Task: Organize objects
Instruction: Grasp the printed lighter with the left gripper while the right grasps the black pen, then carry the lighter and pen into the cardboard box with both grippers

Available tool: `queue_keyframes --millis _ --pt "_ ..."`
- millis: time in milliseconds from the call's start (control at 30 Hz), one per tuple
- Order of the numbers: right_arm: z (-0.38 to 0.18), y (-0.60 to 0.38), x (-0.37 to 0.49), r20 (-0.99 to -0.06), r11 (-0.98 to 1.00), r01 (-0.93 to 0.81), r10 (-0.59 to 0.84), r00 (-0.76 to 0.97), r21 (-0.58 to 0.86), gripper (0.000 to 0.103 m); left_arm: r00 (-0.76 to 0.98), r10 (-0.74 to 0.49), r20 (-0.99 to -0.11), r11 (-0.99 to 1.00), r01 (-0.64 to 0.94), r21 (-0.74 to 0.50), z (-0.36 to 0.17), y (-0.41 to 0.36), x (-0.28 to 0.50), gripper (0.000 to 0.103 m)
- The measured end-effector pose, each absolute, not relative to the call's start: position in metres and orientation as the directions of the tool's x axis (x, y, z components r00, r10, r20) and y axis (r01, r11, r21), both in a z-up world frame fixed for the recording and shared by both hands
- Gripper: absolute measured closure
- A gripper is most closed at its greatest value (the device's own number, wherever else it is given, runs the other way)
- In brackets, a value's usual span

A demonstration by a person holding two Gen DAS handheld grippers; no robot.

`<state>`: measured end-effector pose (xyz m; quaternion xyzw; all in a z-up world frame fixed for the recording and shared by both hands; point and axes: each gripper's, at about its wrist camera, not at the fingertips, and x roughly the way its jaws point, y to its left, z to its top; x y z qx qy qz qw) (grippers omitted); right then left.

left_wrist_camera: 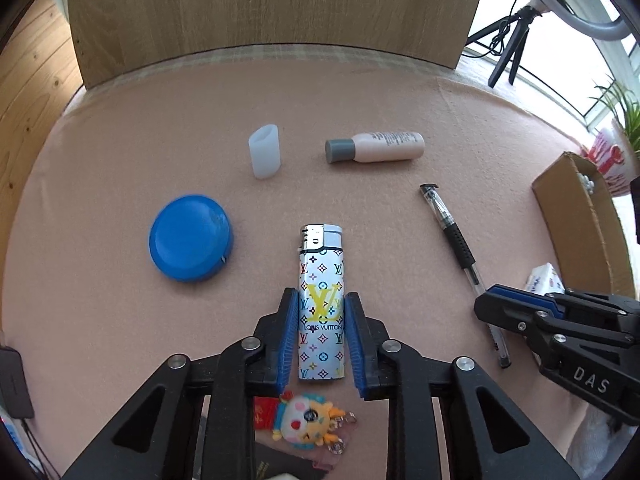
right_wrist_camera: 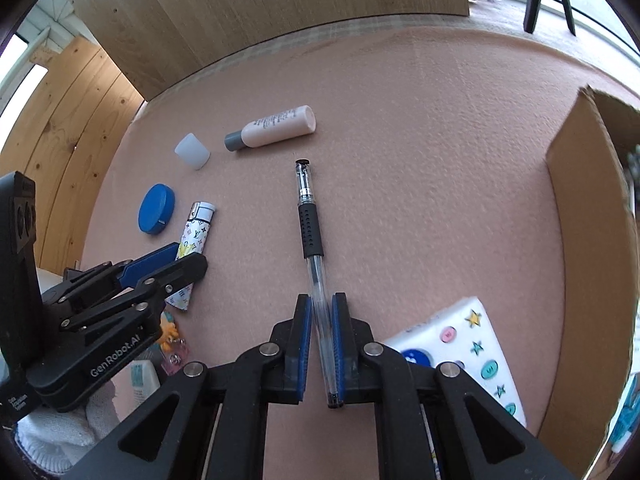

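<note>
Between the left gripper (left_wrist_camera: 322, 308) fingers lies the patterned lighter (left_wrist_camera: 321, 280), flat on the pink bench (left_wrist_camera: 120, 320), pads touching both sides. Right gripper (right_wrist_camera: 321, 312) fingers clench the pen (right_wrist_camera: 312, 236) barrel, tip at 12 o'clock. Farther off: blue round case (left_wrist_camera: 190, 238) at 10 o'clock, bottle (left_wrist_camera: 376, 147) at 1.

**A home corner set up for recording**

A table (left_wrist_camera: 120, 128) under pink felt fills the frame's middle, wooden panelling (left_wrist_camera: 28, 92) at the left. At upper right, a ring light (left_wrist_camera: 576, 8) on a tripod and a potted plant (left_wrist_camera: 624, 108) stand by a bright window.
</note>
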<state>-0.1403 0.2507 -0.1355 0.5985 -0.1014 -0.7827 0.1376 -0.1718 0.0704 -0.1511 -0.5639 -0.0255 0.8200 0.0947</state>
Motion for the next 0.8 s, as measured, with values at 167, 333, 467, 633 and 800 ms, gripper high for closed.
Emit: queue_keyframes --millis 167,333,467,633,800 --pt "-0.135 0.254 -0.117 -0.903 -0.940 0.098 -0.342 -0.261 0.327 0.094 -0.327 0.242 -0.913 -0.969 -0.136 -0.208 -0.153 0.074 -0.150 0.079" --pt "-0.138 0.260 -0.095 -0.887 -0.929 0.074 -0.368 -0.279 0.363 0.094 -0.330 0.255 -0.909 -0.964 -0.158 -0.213 -0.152 0.088 -0.130 0.079" --pt "-0.132 0.256 -0.090 -0.896 -0.946 0.103 -0.325 -0.303 0.308 0.091 -0.333 0.264 -0.905 -0.963 -0.152 -0.225 -0.151 0.092 -0.123 0.079" --pt "-0.128 0.250 -0.102 -0.898 -0.957 0.112 -0.291 -0.330 0.268 0.083 -0.334 0.278 -0.901 -0.959 -0.144 -0.243 -0.151 0.095 -0.112 0.078" --pt "-0.131 0.238 -0.107 -0.908 -0.961 0.149 -0.270 -0.319 0.233 0.089 -0.329 0.310 -0.892 -0.951 -0.118 -0.287 -0.150 0.087 -0.104 0.078"
